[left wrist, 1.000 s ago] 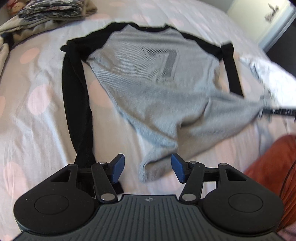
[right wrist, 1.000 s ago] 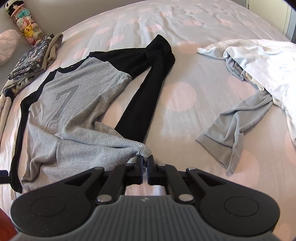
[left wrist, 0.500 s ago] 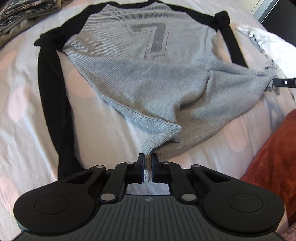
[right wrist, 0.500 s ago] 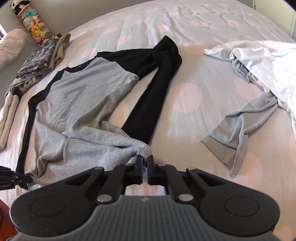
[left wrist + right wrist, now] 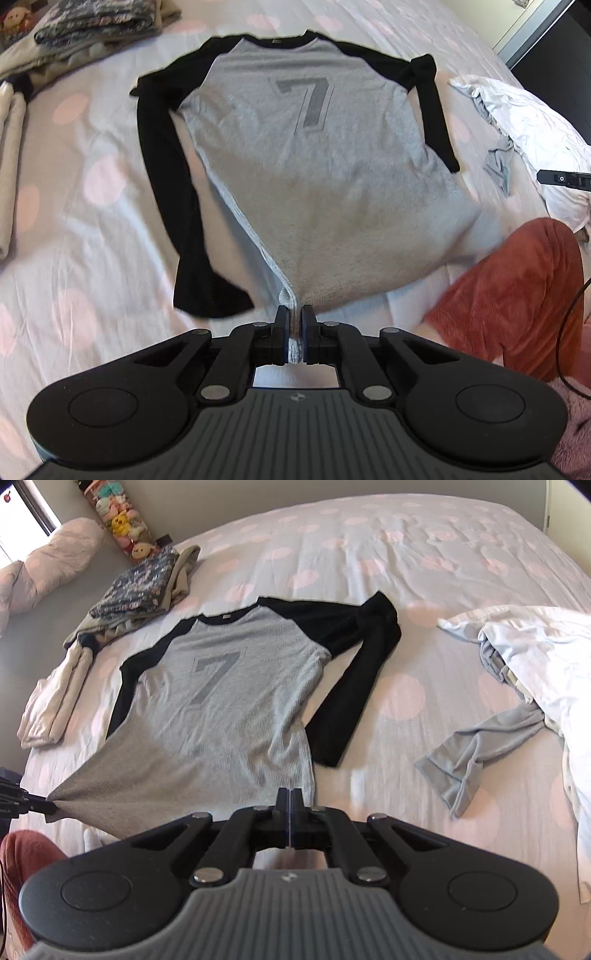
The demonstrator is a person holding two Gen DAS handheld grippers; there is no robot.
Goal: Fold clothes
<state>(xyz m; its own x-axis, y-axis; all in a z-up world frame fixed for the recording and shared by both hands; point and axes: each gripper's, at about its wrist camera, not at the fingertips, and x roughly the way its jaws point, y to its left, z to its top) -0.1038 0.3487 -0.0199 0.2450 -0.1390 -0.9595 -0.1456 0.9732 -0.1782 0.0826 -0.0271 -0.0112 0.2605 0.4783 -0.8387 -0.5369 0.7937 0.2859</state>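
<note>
A grey shirt with black long sleeves and a "7" print [image 5: 314, 155] lies face up on the bed; it also shows in the right wrist view [image 5: 221, 701]. My left gripper [image 5: 293, 328] is shut on the shirt's lower left hem corner. My right gripper [image 5: 290, 805] is shut, its jaws pressed together at the shirt's lower right hem corner; whether cloth sits between them is hidden. In the right wrist view the left gripper [image 5: 37, 806] pulls the hem taut at the far left. The right gripper's tip [image 5: 561, 178] shows at the right edge of the left wrist view.
The bed has a pale cover with pink dots [image 5: 406, 554]. Folded clothes [image 5: 144, 583] are stacked at the far left, with a rolled cream garment [image 5: 51, 709] beside them. A white and light-blue heap of clothes [image 5: 517, 672] lies to the right. A rust-red sleeve [image 5: 517, 295] is near.
My left gripper was open a second ago and shut on the hem corner. Both grippers then pulled apart and back, so the bunched lower shirt is now spread flat and taut.
</note>
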